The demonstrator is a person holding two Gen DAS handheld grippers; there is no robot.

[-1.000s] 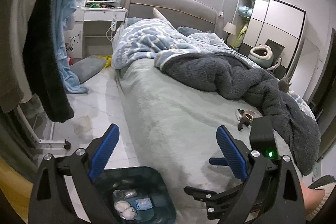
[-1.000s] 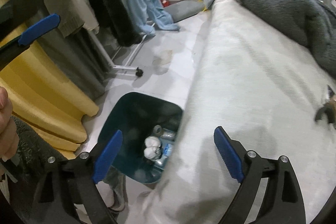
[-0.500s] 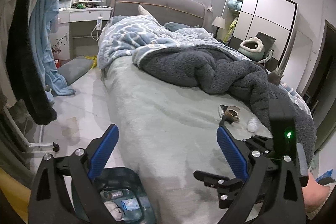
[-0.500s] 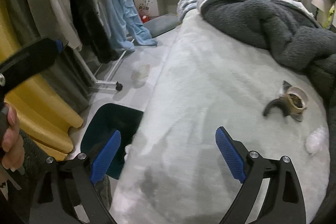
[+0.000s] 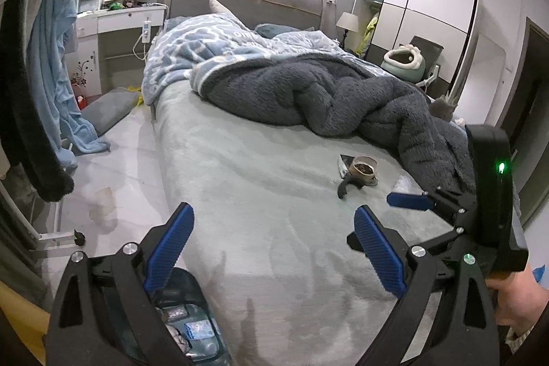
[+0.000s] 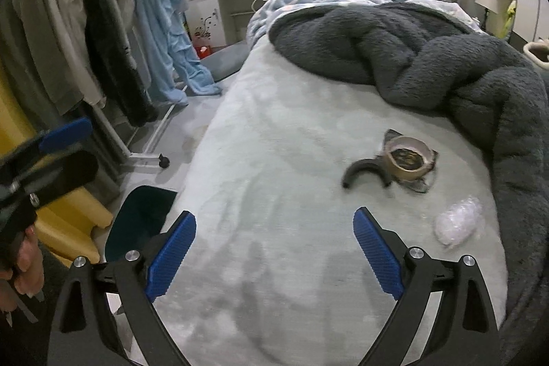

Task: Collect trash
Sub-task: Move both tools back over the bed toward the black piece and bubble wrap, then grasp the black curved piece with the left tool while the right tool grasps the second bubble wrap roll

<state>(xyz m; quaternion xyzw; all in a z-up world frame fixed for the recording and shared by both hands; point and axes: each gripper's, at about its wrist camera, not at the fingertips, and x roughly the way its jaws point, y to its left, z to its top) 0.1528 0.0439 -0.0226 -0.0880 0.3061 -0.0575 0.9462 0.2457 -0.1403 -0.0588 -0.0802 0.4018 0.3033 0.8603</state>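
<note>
- Left wrist view shows our left tool (image 5: 271, 249) hanging over the near edge of the bed (image 5: 260, 180), its blue pads well apart and holding nothing.
- Right wrist view shows our right tool (image 6: 274, 249) likewise spread wide and empty, aimed across the bed.
- We count 3 bits of trash on the bed ahead of the right tool: a tape roll (image 6: 406, 160) sitting on a dark wrapper, a curved black piece (image 6: 363, 172) touching it on the near side, and a crumpled clear plastic wad (image 6: 458, 225) just beside the grey blanket (image 6: 446, 64).
- The bin (image 6: 140, 225) stands on the floor against the bedside, below the left tool, with trash already in it.
- We judge the step in hand to be the reach for the next piece.
- Next, we would bring the right tool forward and down, straddle 1 item, then close gently so the soft cover is not pinched.
</note>
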